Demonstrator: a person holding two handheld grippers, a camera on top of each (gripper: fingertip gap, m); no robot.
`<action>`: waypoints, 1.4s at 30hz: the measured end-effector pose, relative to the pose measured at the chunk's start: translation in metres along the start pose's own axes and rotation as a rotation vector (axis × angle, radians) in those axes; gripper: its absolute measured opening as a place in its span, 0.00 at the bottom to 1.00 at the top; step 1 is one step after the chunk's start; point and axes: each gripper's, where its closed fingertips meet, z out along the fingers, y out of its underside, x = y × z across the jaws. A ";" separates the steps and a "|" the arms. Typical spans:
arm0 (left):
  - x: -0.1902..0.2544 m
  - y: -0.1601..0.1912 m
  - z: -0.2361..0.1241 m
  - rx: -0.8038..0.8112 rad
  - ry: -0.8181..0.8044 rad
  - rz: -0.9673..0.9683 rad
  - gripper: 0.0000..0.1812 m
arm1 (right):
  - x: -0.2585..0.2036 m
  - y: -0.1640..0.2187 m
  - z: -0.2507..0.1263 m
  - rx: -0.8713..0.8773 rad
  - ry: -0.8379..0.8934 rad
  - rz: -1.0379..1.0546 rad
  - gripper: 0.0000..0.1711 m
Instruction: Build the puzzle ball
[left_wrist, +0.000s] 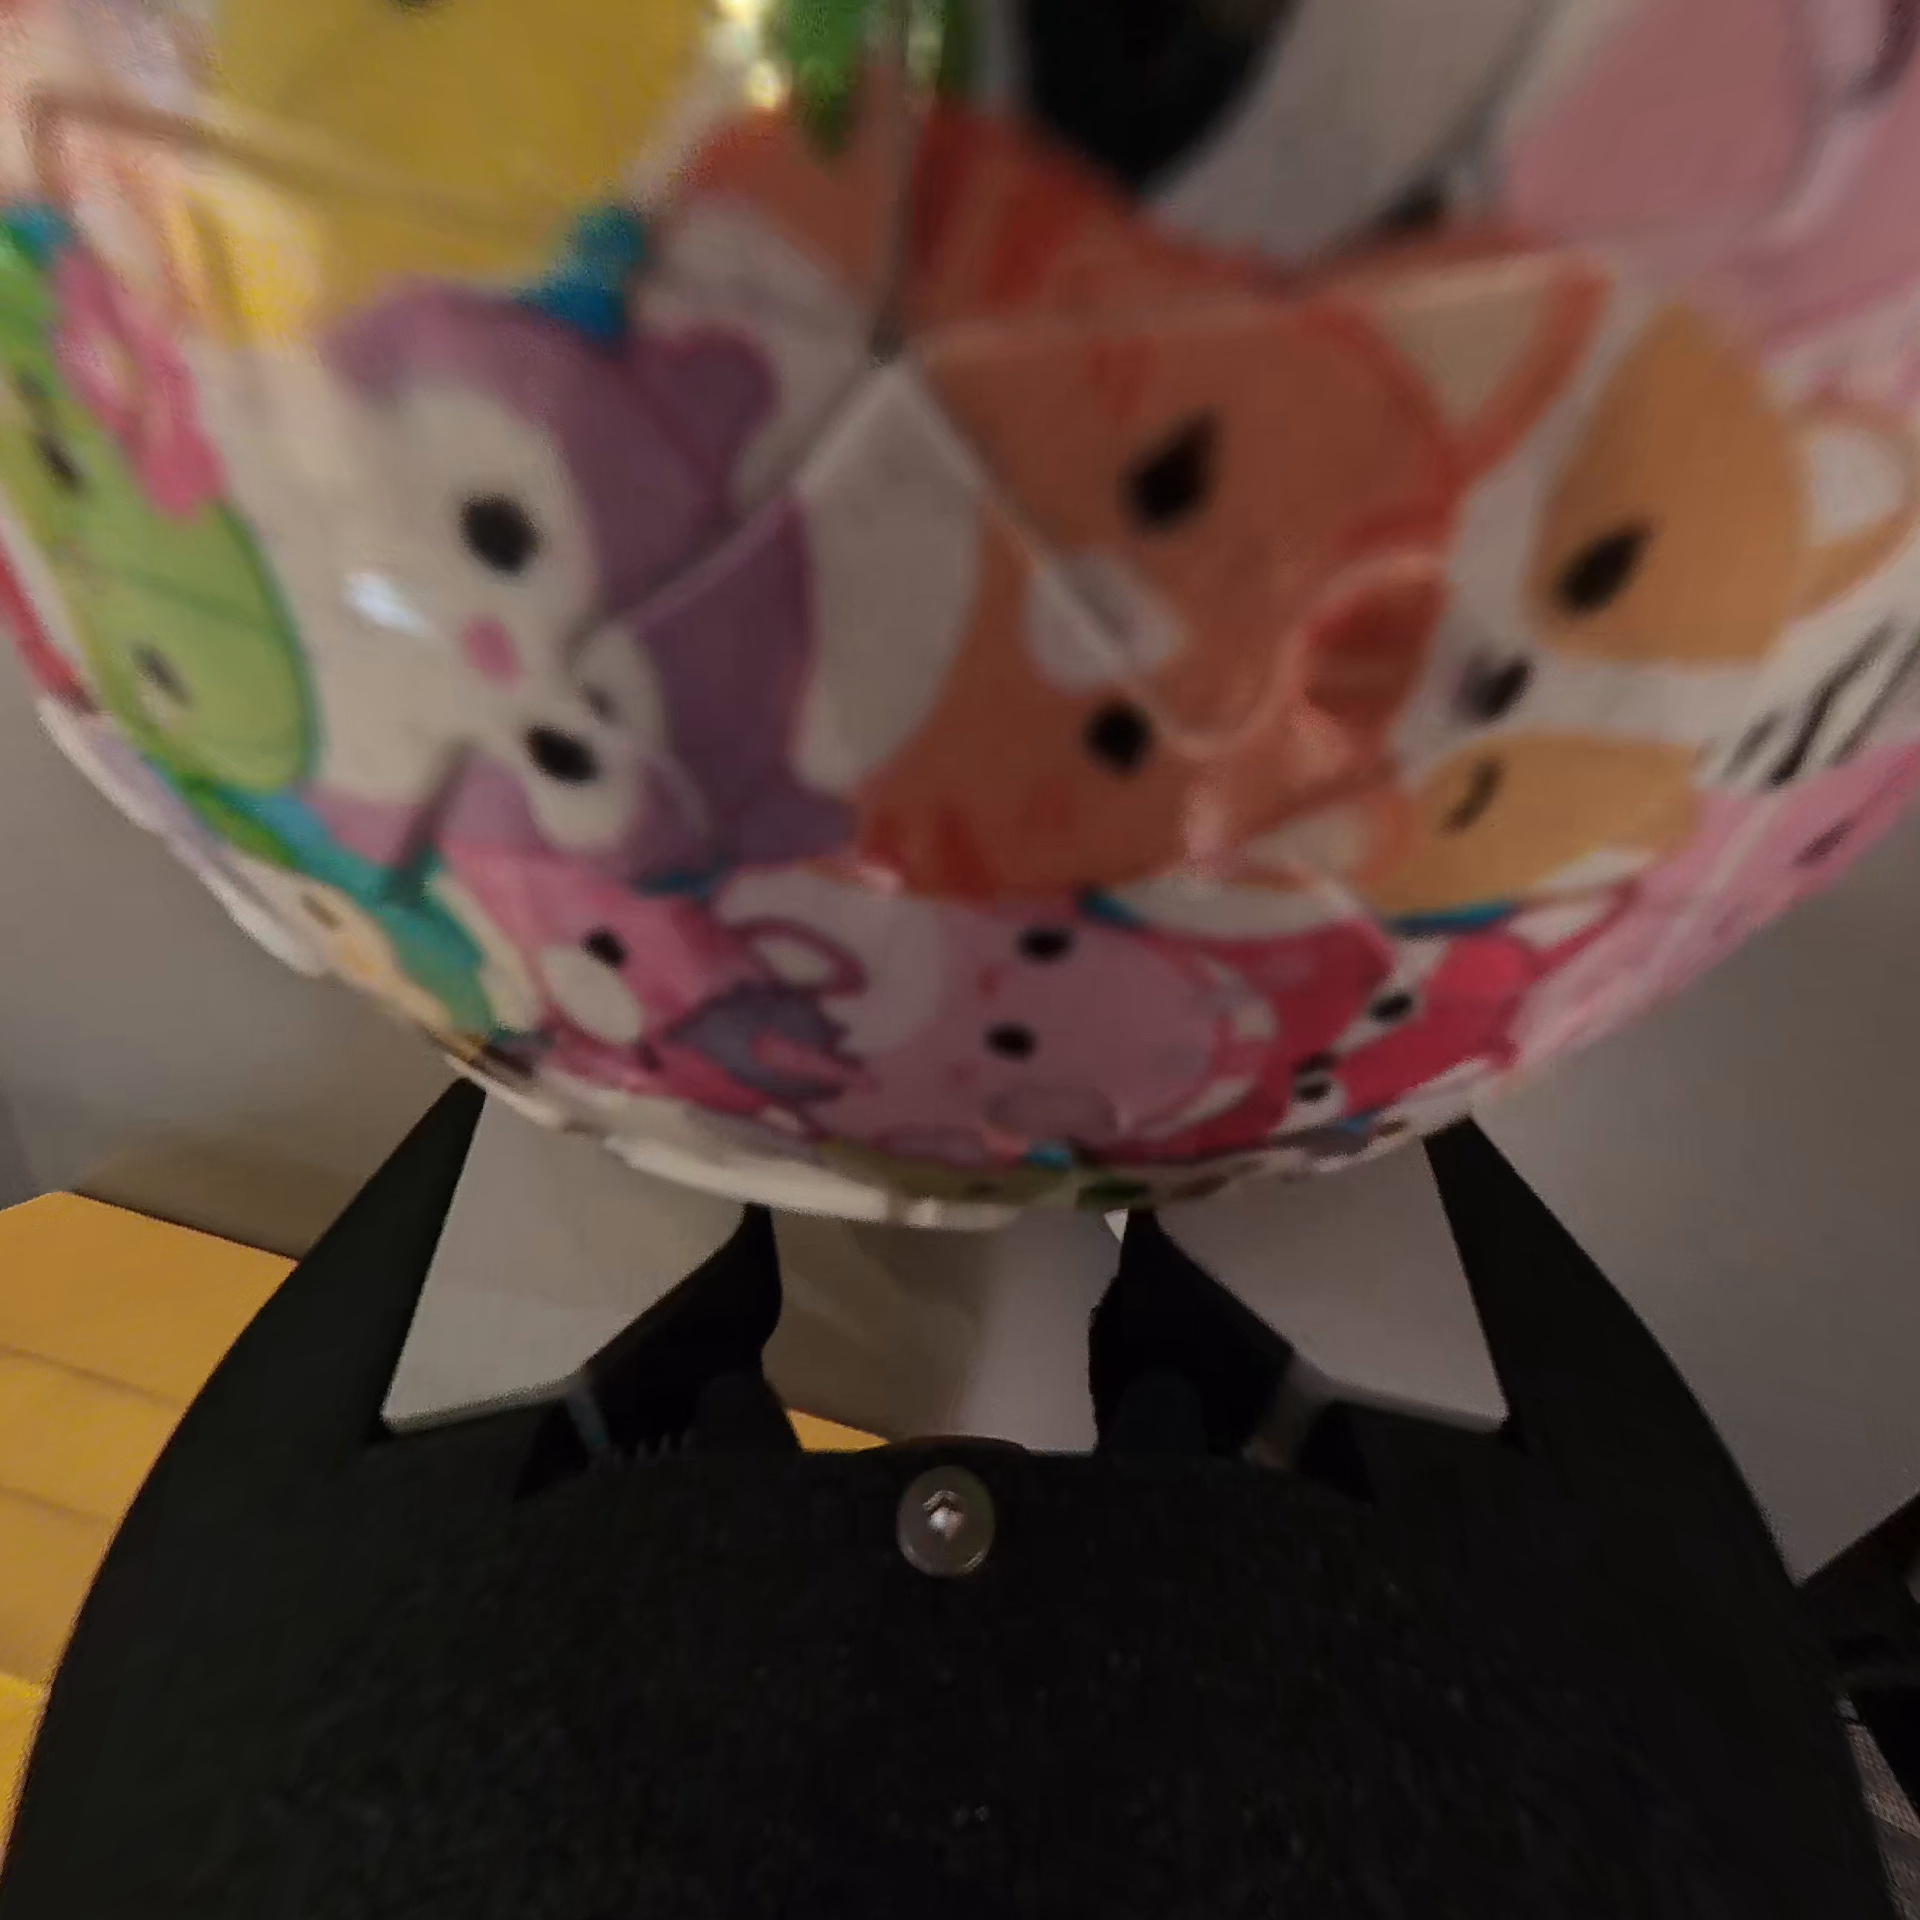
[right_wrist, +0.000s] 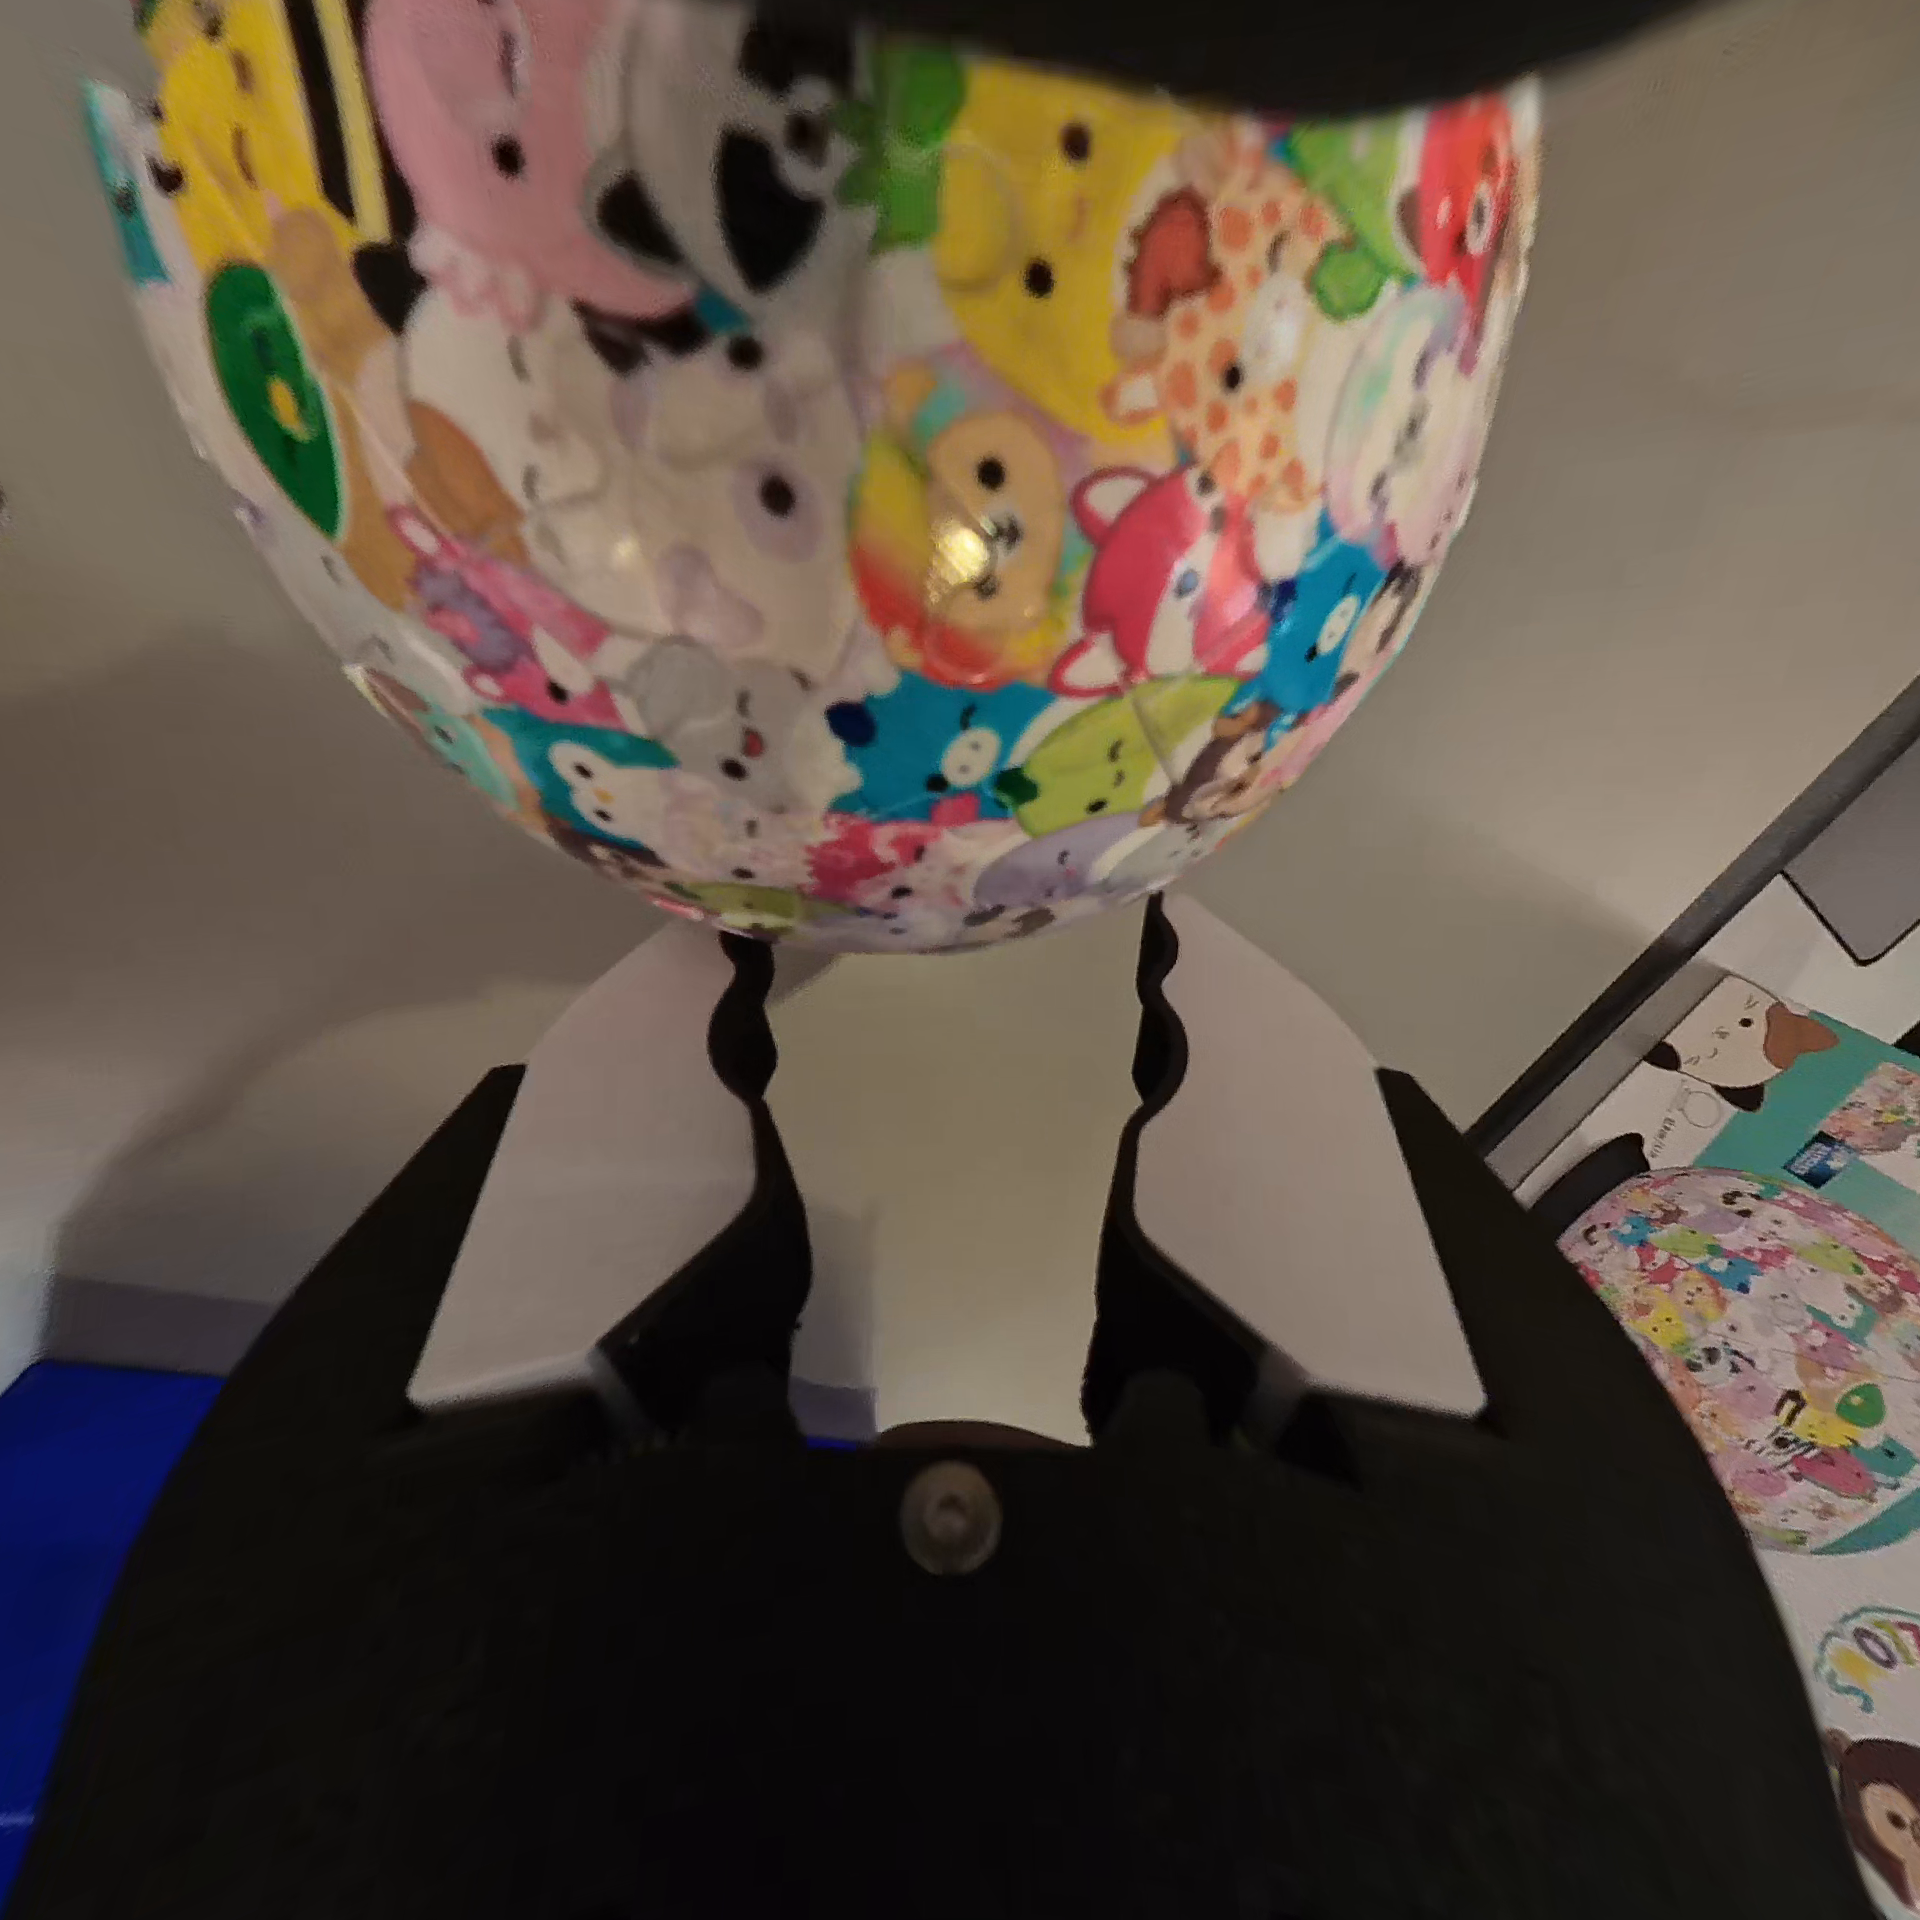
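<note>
Ball: the glossy round puzzle ball (left_wrist: 935, 623) printed with bright cartoon plush animals fills the upper part of both wrist views, directly ahead of each pair of fingers and held up between your two tools.
Left fingers: the black-and-white left gripper (left_wrist: 940, 1210) has its fingers set apart, and the tips disappear under the ball's lower curve; they touch or nearly touch the shell, but you are not clamped on anything.
Right fingers: the right gripper (right_wrist: 951, 935) also stands apart, its wavy black pads reaching the underside of the ball (right_wrist: 810, 499); contact looks light, a push and not a pinch.
Key relation: the ball sits dead centre on both finger lines, with your tools on different faces of it, so it seems to be squeezed between them.
Axis: a sphere has no long axis; what matters is which seam faces which tool, and a raised seam shows in the left view among the orange fox faces.
Nearer tool: the left one looks closer, as the ball fills more of its view.
Stage: judging by the closed shell, the build looks nearly done; no open gap is visible.
Beside: the printed puzzle box (right_wrist: 1766, 1299) lies low on your right on the pale surface (right_wrist: 260, 831).
Risk: uneven pressure could pop pieces inward.
</note>
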 end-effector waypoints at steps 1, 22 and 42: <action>0.002 -0.001 0.000 0.006 0.007 -0.002 0.44 | -0.001 0.001 -0.001 -0.003 0.004 0.002 0.41; 0.020 0.012 0.004 -0.081 0.120 0.017 0.42 | -0.015 0.015 0.028 0.059 -0.120 0.115 0.40; 0.016 0.013 -0.024 0.005 0.139 -0.048 0.44 | -0.049 0.012 -0.024 0.336 0.006 0.621 0.34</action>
